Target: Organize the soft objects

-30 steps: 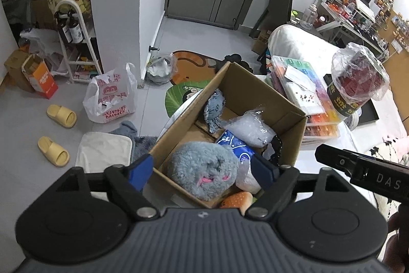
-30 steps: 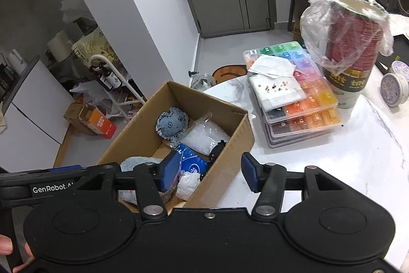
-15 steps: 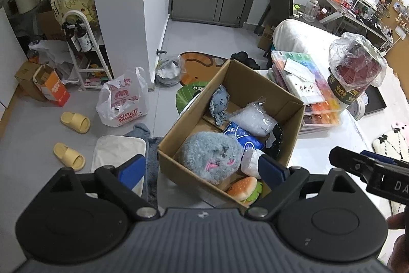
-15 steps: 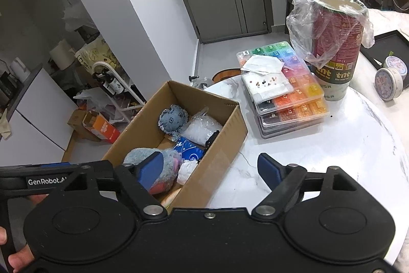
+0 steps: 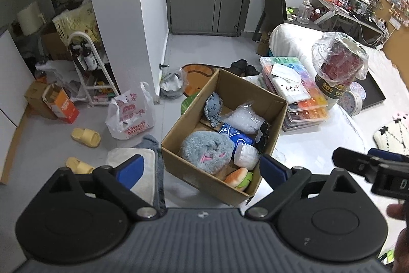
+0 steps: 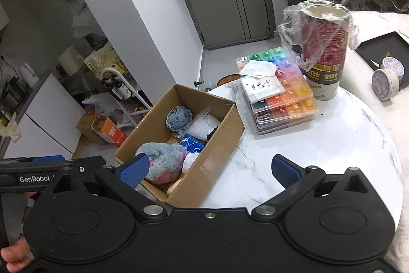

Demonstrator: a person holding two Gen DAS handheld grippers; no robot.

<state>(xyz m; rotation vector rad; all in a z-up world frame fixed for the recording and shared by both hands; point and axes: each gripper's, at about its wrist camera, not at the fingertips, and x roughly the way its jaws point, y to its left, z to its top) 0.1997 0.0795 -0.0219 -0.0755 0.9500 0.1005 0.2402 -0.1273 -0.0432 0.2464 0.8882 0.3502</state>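
1. Both claws are hanging wide open and empty. The left claw and right claw have just been opening, nothing between the jaws.
2. The brown cardboard box of soft toys is sitting ahead and below both, long axis running away; the fluffy grey-blue plush is lying nearest the left claw.
3. Only the left view is showing the little burger plush; the right view is showing more bare white marble table.

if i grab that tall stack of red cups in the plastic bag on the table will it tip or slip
The stack of red cups stands tall on a narrow base, so a sideways push would probably tip it. Its loose plastic bag looks crinkly and may slide under the pads. Being paper cups, it is likely light and would crush under a hard squeeze.
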